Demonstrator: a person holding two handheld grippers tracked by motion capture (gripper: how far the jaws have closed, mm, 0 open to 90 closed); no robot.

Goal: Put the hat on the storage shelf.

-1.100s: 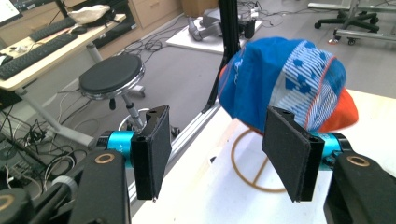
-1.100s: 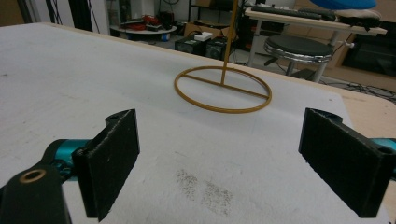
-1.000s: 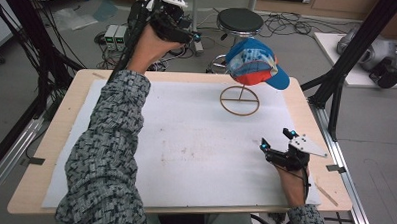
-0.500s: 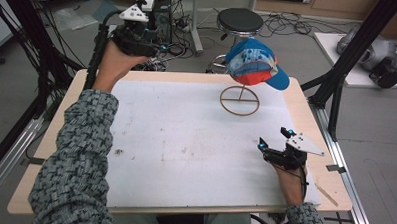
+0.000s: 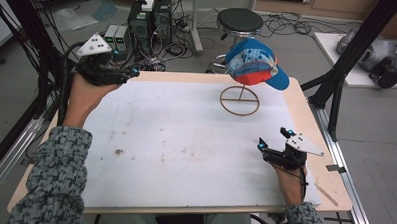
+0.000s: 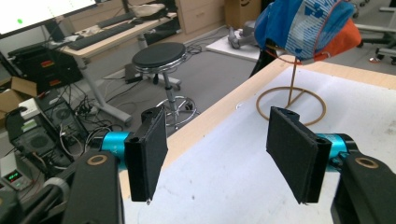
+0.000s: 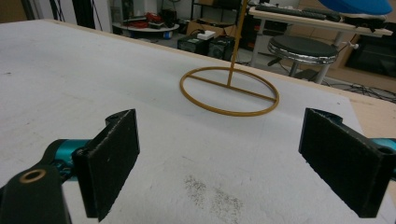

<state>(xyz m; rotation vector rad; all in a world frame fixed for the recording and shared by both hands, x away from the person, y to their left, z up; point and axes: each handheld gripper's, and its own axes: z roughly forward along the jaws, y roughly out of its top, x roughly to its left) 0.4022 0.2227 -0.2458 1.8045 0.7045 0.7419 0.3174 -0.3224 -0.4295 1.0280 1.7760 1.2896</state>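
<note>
Cap [image 5: 256, 62] far beyond right claw [image 5: 274, 141]

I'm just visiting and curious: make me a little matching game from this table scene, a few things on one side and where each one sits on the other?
Things:
1. cap
2. left gripper
3. right gripper
4. stool

Places:
A. on the floor beyond the table
B. atop the wire stand
C. over the table's far left corner
D. near the table's right edge, jaws apart

Pairs: 1-B, 2-C, 3-D, 4-A
</note>
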